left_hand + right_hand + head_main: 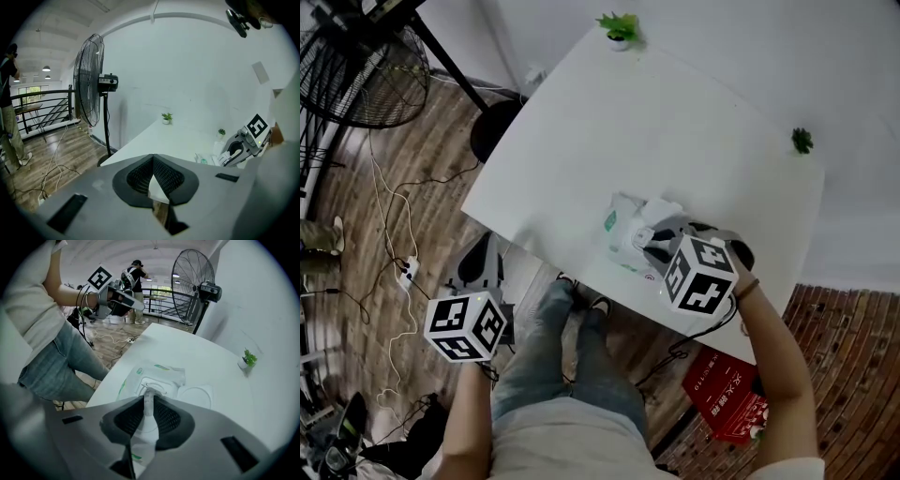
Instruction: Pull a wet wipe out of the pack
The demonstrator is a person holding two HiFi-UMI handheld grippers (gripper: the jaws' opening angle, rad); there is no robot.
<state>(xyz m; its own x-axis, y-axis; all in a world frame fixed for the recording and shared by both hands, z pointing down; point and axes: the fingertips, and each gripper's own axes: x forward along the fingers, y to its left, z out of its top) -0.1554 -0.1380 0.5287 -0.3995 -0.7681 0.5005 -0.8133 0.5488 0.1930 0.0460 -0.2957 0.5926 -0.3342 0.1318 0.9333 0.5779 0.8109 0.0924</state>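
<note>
One pack flat near table's near edge, lid open. One wipe: narrow strip, long axis rising from pack opening into right gripper, clamped on it. Left gripper closed, empty, off table. Plants two: plant far corner, second plant right corner.

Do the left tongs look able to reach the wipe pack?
Probably yes: nothing stands between the left tongs and the wet wipe pack, though the right tongs hover over it, gripping a wipe.

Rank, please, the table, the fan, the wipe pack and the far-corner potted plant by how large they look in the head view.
1. table
2. fan, though cropped by the frame
3. wipe pack
4. potted plant
</note>
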